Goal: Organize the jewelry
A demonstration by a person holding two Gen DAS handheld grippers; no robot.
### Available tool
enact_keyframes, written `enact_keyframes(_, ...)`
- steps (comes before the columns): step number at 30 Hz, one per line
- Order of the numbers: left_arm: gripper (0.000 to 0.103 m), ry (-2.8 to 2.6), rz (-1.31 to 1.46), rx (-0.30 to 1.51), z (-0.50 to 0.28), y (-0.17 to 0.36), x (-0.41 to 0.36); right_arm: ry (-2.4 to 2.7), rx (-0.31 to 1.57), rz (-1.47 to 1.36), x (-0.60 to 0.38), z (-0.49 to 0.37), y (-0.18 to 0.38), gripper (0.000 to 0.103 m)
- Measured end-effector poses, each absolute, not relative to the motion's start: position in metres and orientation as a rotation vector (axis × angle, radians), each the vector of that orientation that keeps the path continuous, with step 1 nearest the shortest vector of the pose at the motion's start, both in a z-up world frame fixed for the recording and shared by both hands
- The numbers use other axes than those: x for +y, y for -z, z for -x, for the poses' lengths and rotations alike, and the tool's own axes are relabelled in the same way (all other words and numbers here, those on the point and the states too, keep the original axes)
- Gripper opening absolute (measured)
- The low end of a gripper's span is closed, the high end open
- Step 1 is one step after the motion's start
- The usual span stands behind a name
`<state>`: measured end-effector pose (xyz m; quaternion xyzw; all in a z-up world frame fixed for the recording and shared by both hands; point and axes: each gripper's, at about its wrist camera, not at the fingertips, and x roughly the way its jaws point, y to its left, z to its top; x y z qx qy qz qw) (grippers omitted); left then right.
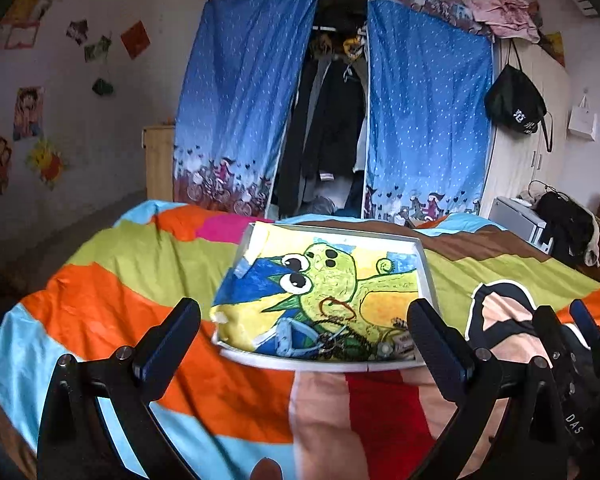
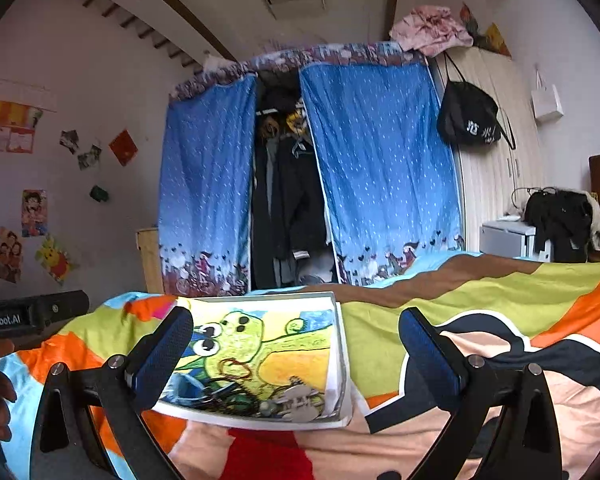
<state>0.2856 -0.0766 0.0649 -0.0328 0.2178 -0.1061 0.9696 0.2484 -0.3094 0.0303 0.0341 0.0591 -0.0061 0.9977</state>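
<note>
Two grippers are hovering over a bed whose bedspread is lying in bright orange, green and blue patches, and on it a shallow white tray is sitting, lined with a child's drawing of a green creature. All the jewelry is bunching in the tray's near corner: dark cords and chains tangling together, a brown looped cord lying on top, pale metal pieces resting at the right of the heap. The left gripper is standing released, jaws wide, nothing between the pads; the tray's near edge is showing in the gap but lower down, and no finger is touching it. The right gripper is likewise standing spread and empty, its left finger overlapping the tray's left side in view, seemingly above it rather than on it. Judgement: the step in hand is picking one piece out of the tangle. Doing it well is probably meaning coming down steeply on a single strand at the heap's edge, such as the brown loop, closing only on that, and lifting slowly so neighbours are dropping away; the other gripper could be pinning the tray rim, since the tray is sitting on soft bedding and may be tipping or sliding. The finest chains are too small to separate here.
</note>
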Motion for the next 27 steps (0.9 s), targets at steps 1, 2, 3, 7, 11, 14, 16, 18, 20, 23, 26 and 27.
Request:
enact_keyframes(1,0.101,0.213,0.066,0.429,-0.276,-0.064,-0.074,0.004,0.118,-0.066,-0.307,-0.243,-0.030,0.103)
enact_keyframes(2,0.101,0.212,0.066,0.426,-0.270,-0.063,-0.071,-0.002,0.121,-0.062,-0.305,-0.237,-0.029,0.103)
enact_keyframes(3,0.101,0.209,0.068,0.422,-0.261,-0.061,-0.068,-0.011,0.129,-0.053,-0.301,-0.230,-0.027,0.103)
enact_keyframes(7,0.101,0.195,0.069,0.429,-0.236,-0.051,-0.057,-0.037,0.142,-0.029,-0.288,-0.210,-0.023,0.103)
enact_keyframes(11,0.101,0.173,0.084,0.438,-0.215,-0.044,-0.045,-0.057,0.141,-0.015,-0.278,-0.187,-0.022,0.103)
enact_keyframes(14,0.101,0.166,0.089,0.440,-0.202,-0.041,-0.039,-0.070,0.157,-0.007,-0.273,-0.176,-0.019,0.103)
enact_keyframes(16,0.101,0.166,0.087,0.442,-0.193,-0.039,-0.035,-0.075,0.175,-0.004,-0.268,-0.168,-0.017,0.103)
enact_keyframes(18,0.101,0.166,0.082,0.441,-0.182,-0.036,-0.032,-0.077,0.194,0.002,-0.266,-0.163,-0.014,0.103)
enact_keyframes(20,0.101,0.169,0.085,0.439,-0.173,-0.033,-0.027,-0.073,0.215,0.006,-0.262,-0.156,-0.011,0.103)
enact_keyframes(23,0.101,0.177,0.084,0.437,-0.158,-0.028,-0.022,-0.065,0.242,0.004,-0.258,-0.148,-0.008,0.103)
enact_keyframes(26,0.101,0.175,0.072,0.439,-0.146,-0.022,-0.019,-0.044,0.258,0.000,-0.256,-0.138,-0.005,0.103)
enact_keyframes(27,0.101,0.176,0.071,0.441,-0.142,-0.020,-0.018,-0.039,0.260,-0.001,-0.257,-0.138,-0.004,0.103)
